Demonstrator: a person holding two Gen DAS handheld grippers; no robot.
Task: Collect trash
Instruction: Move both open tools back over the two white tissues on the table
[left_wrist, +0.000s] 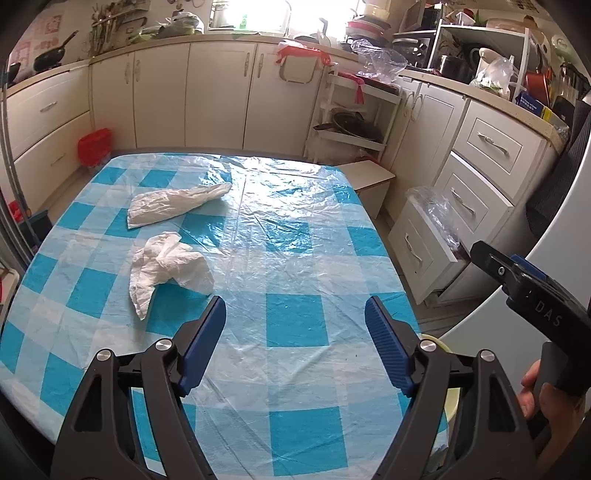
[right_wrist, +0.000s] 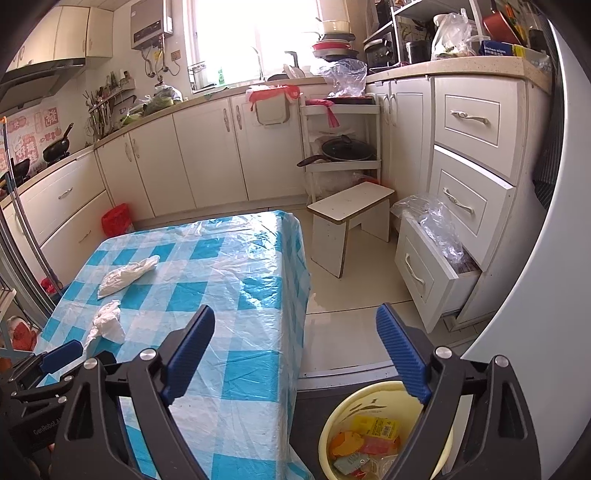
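Two crumpled tissues (left_wrist: 171, 267) (left_wrist: 177, 203) lie apart on the checked counter (left_wrist: 295, 258). Both the left tool (left_wrist: 295, 343) and right tool (right_wrist: 295, 354) stand wide and hold nothing. Only the right view shows the yellow bin (right_wrist: 369, 435) with wrappers on the floor.

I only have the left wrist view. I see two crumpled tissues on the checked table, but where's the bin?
Observer: The bin is a pale yellow bucket on the floor at the table's near right corner, right under the right gripper.
Operator: Anything in it already?
Observer: Yes, yellow and orange wrappers lie at its bottom.
Operator: Is the right gripper carrying something?
Observer: No, its jaws stand wide open with nothing between them, above the table edge and the bin.
Operator: And the floor beside the table, any trash there?
Observer: None visible on the tiles; only a white stool stands past the table's far right corner.
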